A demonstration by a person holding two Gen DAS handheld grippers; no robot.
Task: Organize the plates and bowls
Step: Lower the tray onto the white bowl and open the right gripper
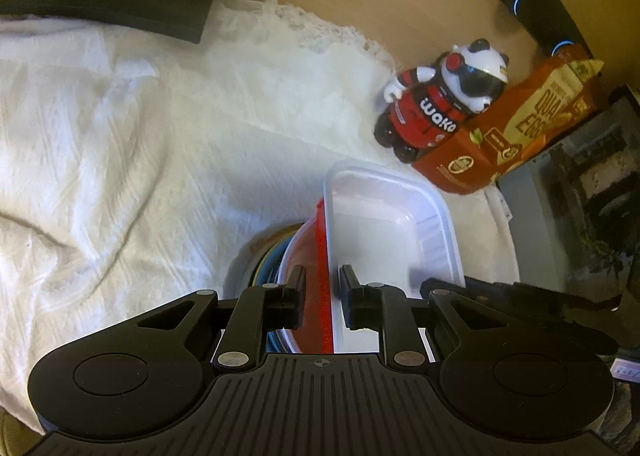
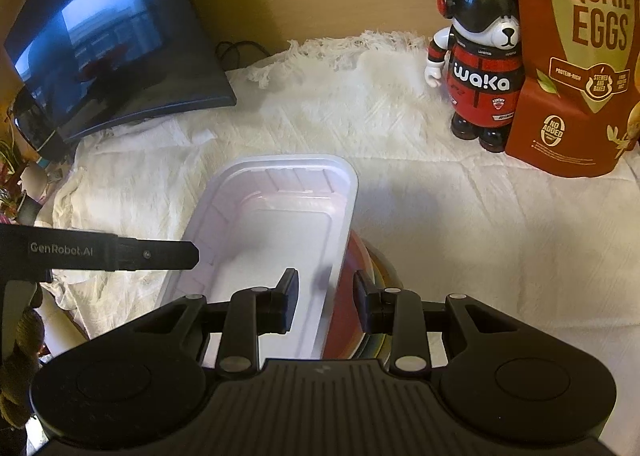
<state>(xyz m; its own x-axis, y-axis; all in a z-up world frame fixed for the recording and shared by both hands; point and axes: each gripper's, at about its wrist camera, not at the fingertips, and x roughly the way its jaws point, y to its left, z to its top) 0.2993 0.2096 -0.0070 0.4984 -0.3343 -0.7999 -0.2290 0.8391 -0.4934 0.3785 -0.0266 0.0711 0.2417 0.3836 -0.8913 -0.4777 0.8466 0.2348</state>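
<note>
Both your claws are clenched on the stack: your left claw (image 1: pixel 322 298) and right claw (image 2: pixel 326 302) each pinch the white tray (image 2: pixel 280 223) with the red bowl's (image 2: pixel 346 308) rim, mid-desk. Next, lift together, level.

**Both claws closed narrow, pointing steeply down**

The left claw (image 1: pixel 322 298) points steeply downward, its two black fingers (image 1: pixel 297 296) drawn close, with only a narrow gap between them, pressing on what is between. The right claw (image 2: pixel 326 302) also points steeply down, its fingers (image 2: pixel 289 298) equally close together. In the right wrist view, the left claw's finger enters from the left side.
</note>
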